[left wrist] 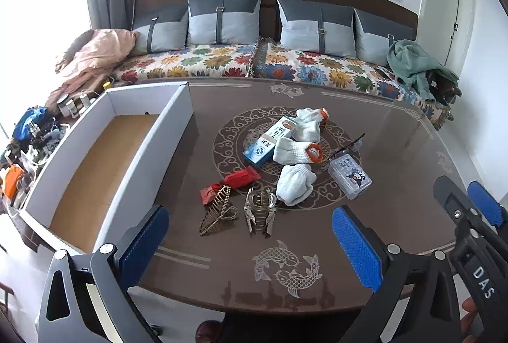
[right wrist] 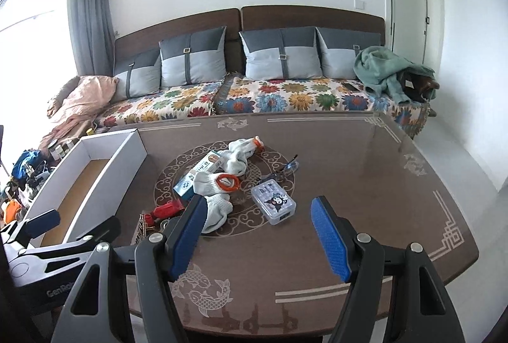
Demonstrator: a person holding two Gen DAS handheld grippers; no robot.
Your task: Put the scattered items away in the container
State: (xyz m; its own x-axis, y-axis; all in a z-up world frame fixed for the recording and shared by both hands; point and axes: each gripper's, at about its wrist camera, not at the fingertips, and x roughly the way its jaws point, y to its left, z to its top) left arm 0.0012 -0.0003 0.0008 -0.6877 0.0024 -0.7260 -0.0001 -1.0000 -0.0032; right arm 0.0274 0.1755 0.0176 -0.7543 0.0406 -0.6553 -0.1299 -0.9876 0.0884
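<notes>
Awaiting a start: the long white cardboard container (left wrist: 104, 159) at the tabletop's (left wrist: 397, 216) left edge holds nothing, white socks (left wrist: 297, 182), blue-white carton (left wrist: 270, 141), red packets (left wrist: 235, 182), metal hair claws (left wrist: 258, 209) and clear plastic case (left wrist: 349, 176) lie mid-tabletop, left gripper (left wrist: 250, 243) and right gripper (right wrist: 258, 236) both wide apart, empty.

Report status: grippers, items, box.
Left gripper and right gripper open, holding nothing. Socks, hair clips, small case on table. Box holds none of them.

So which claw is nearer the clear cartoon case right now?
Right. The right claw hangs open just short of the clear cartoon case, which sits ahead between its fingers. The left claw is open too, off to the case's left, facing the hair clips.
</notes>
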